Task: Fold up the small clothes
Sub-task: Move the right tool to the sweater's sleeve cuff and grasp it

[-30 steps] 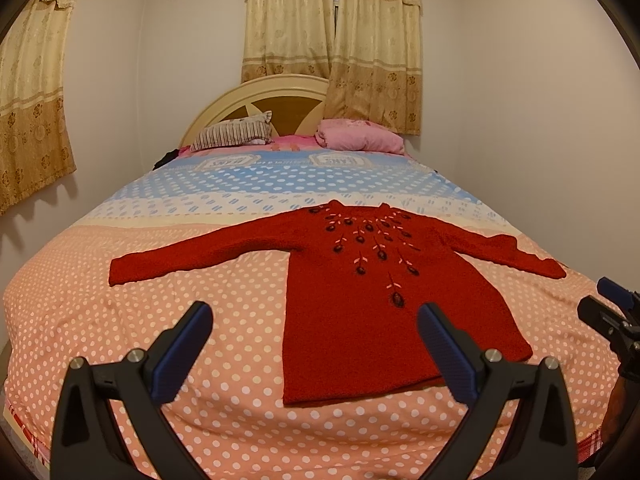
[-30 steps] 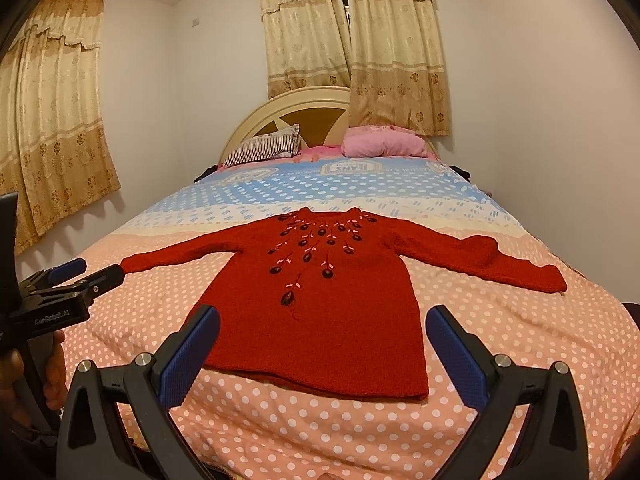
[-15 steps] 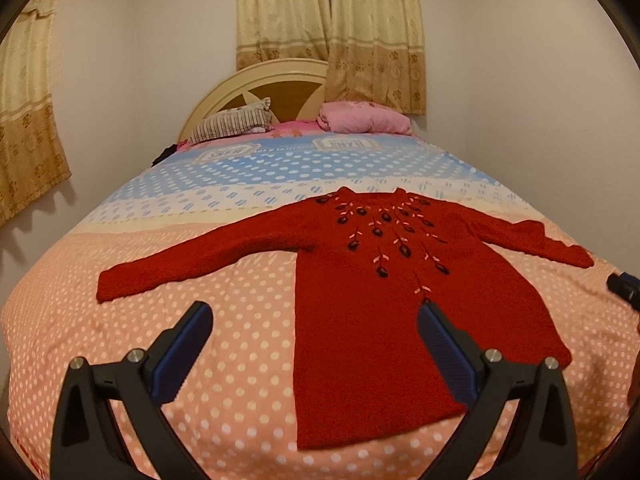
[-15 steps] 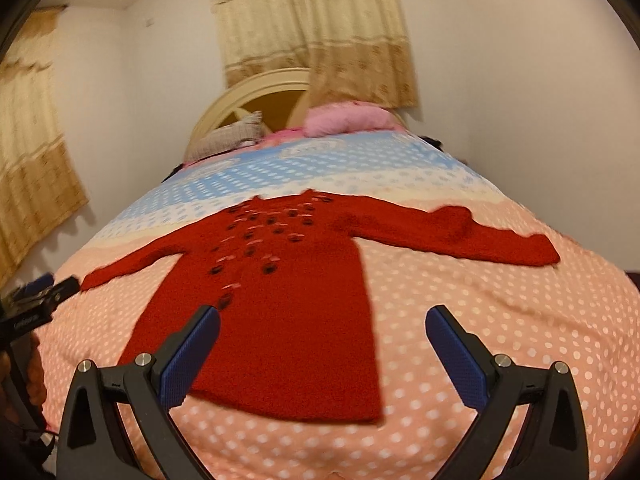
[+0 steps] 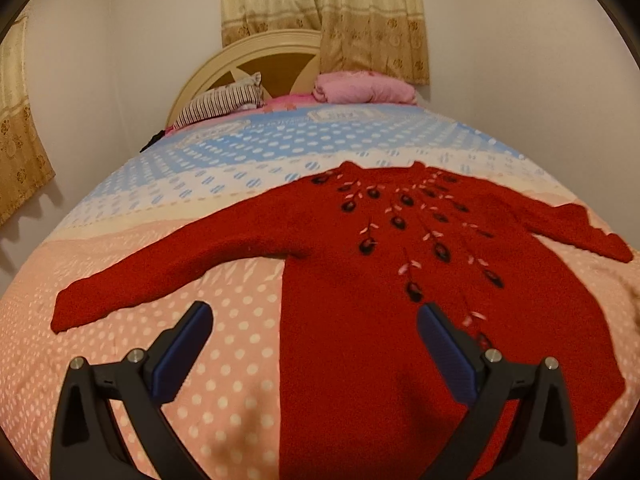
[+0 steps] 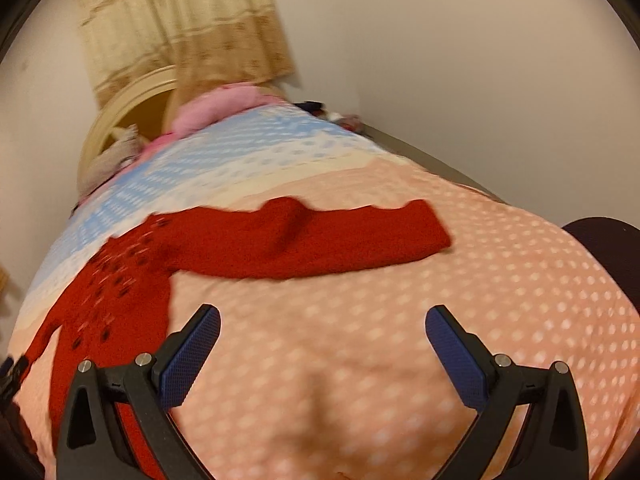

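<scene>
A small red knitted sweater (image 5: 360,320) with dark embroidered flowers lies flat, front up, on the bed, both sleeves spread out. My left gripper (image 5: 314,316) is open and empty above the sweater's left side, near the armpit and the left sleeve (image 5: 168,276). In the right wrist view the sweater (image 6: 120,280) lies to the left, and its right sleeve (image 6: 320,240) stretches across the middle. My right gripper (image 6: 322,320) is open and empty over bare bedspread just in front of that sleeve.
The bed has a polka-dot spread, peach (image 5: 224,344) near me and blue (image 5: 280,140) farther back. A striped pillow (image 5: 220,102) and a pink pillow (image 5: 360,88) lie by the headboard (image 5: 256,56). Curtains (image 5: 320,12) hang behind. The bed's right edge (image 6: 440,168) runs along the wall.
Both grippers have moved forward and lower over the bed. The left view has closed in on the sweater's body. The right gripper has swung right toward the right sleeve.
</scene>
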`<control>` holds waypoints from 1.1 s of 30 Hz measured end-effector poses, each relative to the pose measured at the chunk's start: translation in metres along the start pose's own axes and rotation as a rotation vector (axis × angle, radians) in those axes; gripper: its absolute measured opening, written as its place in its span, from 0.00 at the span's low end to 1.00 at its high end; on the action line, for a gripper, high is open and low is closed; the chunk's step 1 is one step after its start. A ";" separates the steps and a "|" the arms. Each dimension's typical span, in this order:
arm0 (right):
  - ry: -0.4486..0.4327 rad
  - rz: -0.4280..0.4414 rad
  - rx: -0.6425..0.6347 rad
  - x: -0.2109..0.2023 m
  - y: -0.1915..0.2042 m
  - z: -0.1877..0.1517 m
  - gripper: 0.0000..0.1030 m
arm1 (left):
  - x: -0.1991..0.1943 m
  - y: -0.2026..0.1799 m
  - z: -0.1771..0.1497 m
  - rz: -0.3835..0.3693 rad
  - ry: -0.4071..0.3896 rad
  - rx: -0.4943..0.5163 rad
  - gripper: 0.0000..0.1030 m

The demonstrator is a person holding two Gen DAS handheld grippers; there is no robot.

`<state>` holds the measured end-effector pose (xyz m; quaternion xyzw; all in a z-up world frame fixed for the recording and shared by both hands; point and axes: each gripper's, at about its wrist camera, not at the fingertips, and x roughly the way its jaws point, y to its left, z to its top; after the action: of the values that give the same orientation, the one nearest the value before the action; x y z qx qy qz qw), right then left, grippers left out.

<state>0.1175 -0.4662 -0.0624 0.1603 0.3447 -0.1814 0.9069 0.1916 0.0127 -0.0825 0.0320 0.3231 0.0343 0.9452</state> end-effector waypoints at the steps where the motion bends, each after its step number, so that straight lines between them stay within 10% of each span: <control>1: 0.005 -0.024 0.024 0.007 -0.010 0.006 0.99 | 0.005 0.001 0.001 0.005 0.004 0.002 1.00; 20: 0.156 -0.066 0.203 0.128 -0.090 0.056 0.82 | 0.068 0.019 0.012 0.071 0.080 -0.017 1.00; 25: 0.208 -0.046 0.197 0.143 -0.087 0.047 0.57 | 0.070 0.019 0.012 0.068 0.085 -0.021 1.00; 27: 0.192 -0.006 0.213 0.137 -0.090 0.048 0.23 | 0.069 0.019 0.013 0.067 0.080 -0.022 1.00; 33: 0.081 0.039 0.185 0.092 -0.084 0.060 0.20 | 0.062 0.029 0.016 0.060 0.063 -0.046 1.00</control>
<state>0.1786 -0.5856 -0.0961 0.2573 0.3597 -0.1884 0.8769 0.2490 0.0459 -0.1059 0.0189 0.3509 0.0713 0.9335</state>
